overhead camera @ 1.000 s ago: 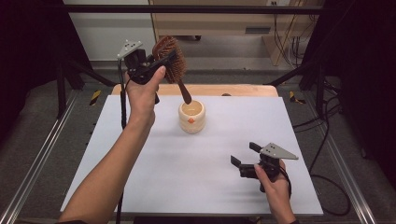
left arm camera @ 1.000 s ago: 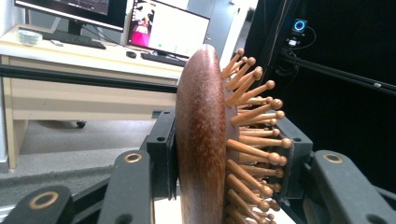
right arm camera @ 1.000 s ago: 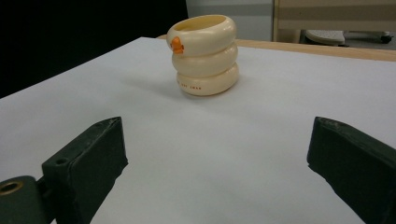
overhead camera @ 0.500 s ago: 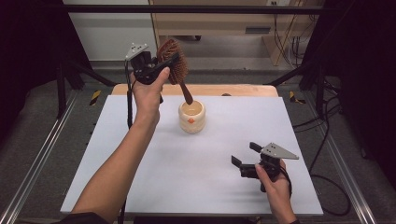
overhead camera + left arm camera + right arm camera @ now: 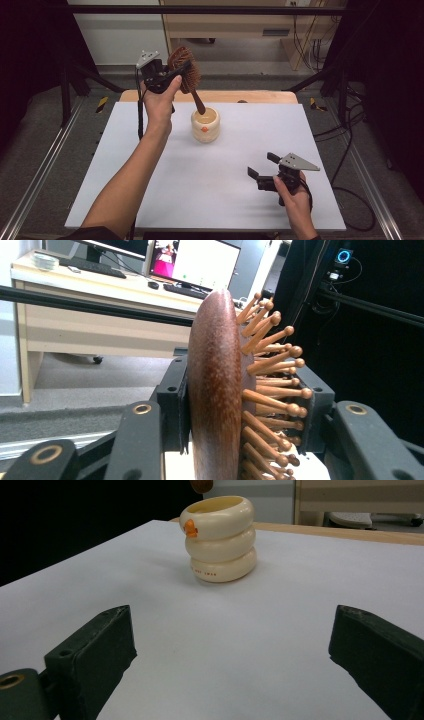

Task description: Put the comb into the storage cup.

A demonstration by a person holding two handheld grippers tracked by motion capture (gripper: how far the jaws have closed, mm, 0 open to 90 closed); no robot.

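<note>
The left gripper (image 5: 167, 77), clamped on the wooden hairbrush (image 5: 186, 75) with its handle tip over the cream cup (image 5: 205, 125), could knock the light cup over if lowered off-centre, while the right gripper (image 5: 265, 167) rests wide open.

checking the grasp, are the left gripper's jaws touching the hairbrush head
Touching. In the left gripper view the left gripper has its jaws pressed on both sides of the wooden hairbrush: one against the smooth back, the other against the bristle pins.

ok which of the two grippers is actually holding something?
The left gripper, raised behind the cream cup: its jaws clamp the head of the wooden hairbrush. The right gripper sits low near the table's front right, jaws wide open with nothing between them.
</note>
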